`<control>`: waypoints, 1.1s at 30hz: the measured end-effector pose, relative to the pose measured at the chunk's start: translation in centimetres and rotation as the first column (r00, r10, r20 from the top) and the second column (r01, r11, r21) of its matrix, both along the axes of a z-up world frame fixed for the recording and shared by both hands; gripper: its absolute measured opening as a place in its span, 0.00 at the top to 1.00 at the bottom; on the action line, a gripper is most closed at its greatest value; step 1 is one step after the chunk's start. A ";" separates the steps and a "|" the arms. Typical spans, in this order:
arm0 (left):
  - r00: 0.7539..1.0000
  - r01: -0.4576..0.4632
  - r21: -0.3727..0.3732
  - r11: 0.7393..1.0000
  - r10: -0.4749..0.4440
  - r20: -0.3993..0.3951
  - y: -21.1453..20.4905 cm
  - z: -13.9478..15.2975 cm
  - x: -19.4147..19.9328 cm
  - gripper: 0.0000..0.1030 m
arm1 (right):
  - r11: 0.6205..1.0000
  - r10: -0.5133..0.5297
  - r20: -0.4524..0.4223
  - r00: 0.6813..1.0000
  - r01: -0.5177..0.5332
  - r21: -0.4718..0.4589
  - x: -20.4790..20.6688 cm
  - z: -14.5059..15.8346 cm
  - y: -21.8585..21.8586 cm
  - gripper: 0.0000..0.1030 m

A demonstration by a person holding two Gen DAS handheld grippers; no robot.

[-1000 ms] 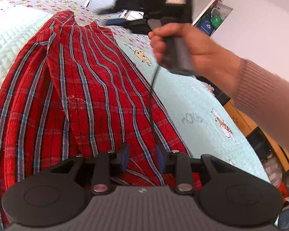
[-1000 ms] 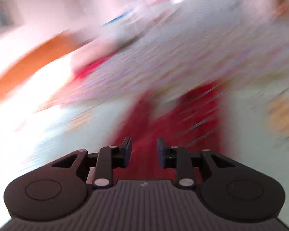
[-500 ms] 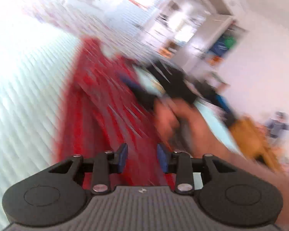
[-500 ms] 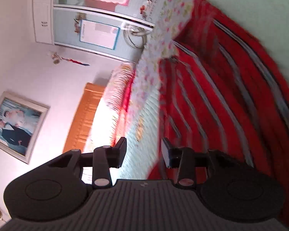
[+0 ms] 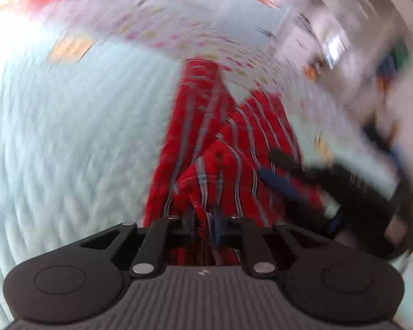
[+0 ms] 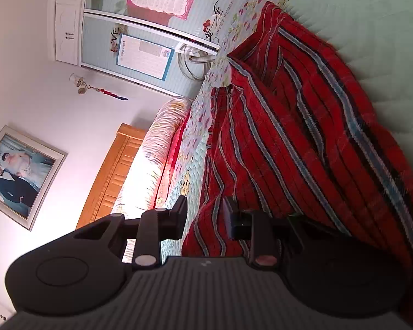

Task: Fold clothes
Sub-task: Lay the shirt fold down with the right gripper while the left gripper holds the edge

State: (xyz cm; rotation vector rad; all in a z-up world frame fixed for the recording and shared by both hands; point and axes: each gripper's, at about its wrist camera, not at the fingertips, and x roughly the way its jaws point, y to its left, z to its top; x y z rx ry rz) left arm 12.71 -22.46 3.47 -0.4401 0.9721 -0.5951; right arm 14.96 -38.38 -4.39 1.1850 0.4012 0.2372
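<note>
While the red striped woven garment (image 5: 223, 148) lies on the pale green quilted bedspread (image 5: 68, 143), my left gripper (image 5: 203, 224) pinches what seems, through blur, its bunched edge; my right gripper (image 6: 205, 214), jaws just narrowed, straddles a fold unclamped.

The left gripper (image 5: 203, 225) has just closed, now pinching a bunched fold of the shirt (image 5: 220, 148) between its jaws; the right gripper (image 6: 205, 214) has narrowed, its pads not pressing the cloth edge.
</note>
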 end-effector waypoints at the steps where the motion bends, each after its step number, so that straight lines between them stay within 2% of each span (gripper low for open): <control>1: 0.993 -0.062 -0.093 0.994 0.052 -0.110 1.4 -1.0 0.2 0.94 | 1.000 -0.002 -0.001 1.000 0.002 -0.001 -0.3 0.0 0.1 0.73; 2: 0.974 -0.127 -0.172 0.977 0.091 -0.206 2.6 -2.0 0.1 0.94 | 1.000 -0.002 -0.001 1.000 0.002 -0.002 -0.5 0.0 0.1 0.73; 3: 0.960 -0.174 -0.229 0.958 0.112 -0.258 3.5 -2.8 -0.1 0.95 | 1.000 -0.003 -0.002 1.000 0.003 -0.002 -0.7 0.0 0.1 0.73; 5: 0.951 -0.208 -0.263 0.942 0.131 -0.281 4.1 -3.3 -0.3 0.96 | 1.000 -0.001 -0.003 1.000 0.001 -0.005 -1.0 0.1 0.1 0.73; 8: 0.950 -0.210 -0.284 0.935 0.126 -0.287 4.1 -3.6 -0.6 0.96 | 0.998 0.037 -0.001 0.999 -0.037 -0.054 -1.3 1.8 0.6 0.69; 10: 0.962 -0.179 -0.255 0.950 0.114 -0.248 3.9 -3.3 -0.6 0.95 | 0.993 0.101 0.043 0.994 -0.097 -0.071 -1.5 3.3 1.4 0.69; 12: 0.966 -0.167 -0.249 0.954 0.108 -0.233 3.9 -3.3 -0.5 0.94 | 0.982 0.182 0.071 0.981 -0.177 -0.071 -1.2 4.1 2.7 0.69; 14: 0.974 -0.144 -0.226 0.963 0.098 -0.203 3.8 -3.4 -0.5 0.93 | 0.965 0.251 0.007 0.968 -0.249 -0.081 0.2 3.2 4.2 0.68; 15: 0.978 -0.134 -0.207 0.969 0.096 -0.184 3.6 -3.3 -0.5 0.93 | 0.959 0.255 -0.077 0.964 -0.262 -0.107 1.1 2.1 4.6 0.79; 16: 0.984 -0.119 -0.182 0.976 0.092 -0.154 3.4 -3.0 -0.6 0.93 | 0.955 0.250 -0.148 0.957 -0.269 -0.129 1.8 1.1 4.8 0.99; 17: 0.989 -0.103 -0.151 0.983 0.085 -0.118 3.1 -2.4 -0.7 0.93 | 0.957 0.232 -0.172 0.957 -0.256 -0.135 2.0 0.6 4.7 1.00; 19: 0.996 -0.076 -0.088 0.993 0.072 -0.048 2.6 -1.2 -1.1 0.92 | 0.962 0.212 -0.166 0.963 -0.235 -0.136 1.6 1.4 4.6 0.97; 21: 0.998 -0.059 -0.033 0.998 0.060 0.033 2.1 0.7 -1.6 0.91 | 0.965 0.195 -0.128 0.972 -0.214 -0.152 0.6 2.9 4.5 0.76; 23: 0.989 -0.038 -0.005 0.999 0.039 0.143 1.5 2.9 -2.2 0.90 | 0.978 0.162 -0.074 0.984 -0.170 -0.123 -0.3 4.0 3.6 0.73; 25: 0.968 -0.010 0.007 1.000 0.008 0.249 0.5 4.6 -2.7 0.79 | 0.989 0.112 -0.036 0.993 -0.115 -0.090 -0.9 4.8 2.3 0.73; 26: 0.954 0.016 0.011 1.000 -0.019 0.301 -0.3 5.0 -2.7 0.68 | 0.992 0.089 -0.040 0.995 -0.092 -0.089 -0.6 4.9 1.6 0.71; 27: 0.946 0.041 0.022 0.999 -0.046 0.322 -1.3 4.9 -2.4 0.64 | 0.993 0.063 -0.051 0.997 -0.068 -0.098 -0.3 4.9 1.0 0.69; 29: 0.953 0.096 0.035 0.995 -0.102 0.285 -3.2 2.7 -0.9 0.64 | 0.987 0.000 -0.103 0.995 -0.017 -0.158 0.5 4.1 -0.1 0.65; 30: 0.958 0.115 0.042 0.992 -0.122 0.260 -3.6 0.9 -0.3 0.65 | 0.988 -0.010 -0.127 0.992 -0.010 -0.157 0.8 3.1 -0.6 0.79; 31: 0.961 0.128 0.051 0.991 -0.136 0.240 -3.9 -1.0 0.2 0.71 | 0.988 -0.021 -0.151 0.988 -0.003 -0.157 1.1 2.1 -1.2 0.93; 32: 0.964 0.140 0.059 0.988 -0.150 0.220 -4.1 -2.8 0.7 0.82 | 0.987 -0.030 -0.164 0.986 0.003 -0.162 1.3 1.4 -1.6 1.00; 33: 0.960 0.150 0.040 0.988 -0.155 0.234 -3.8 -3.9 0.8 0.82 | 0.983 -0.035 -0.149 0.988 0.007 -0.184 1.2 1.3 -1.3 1.00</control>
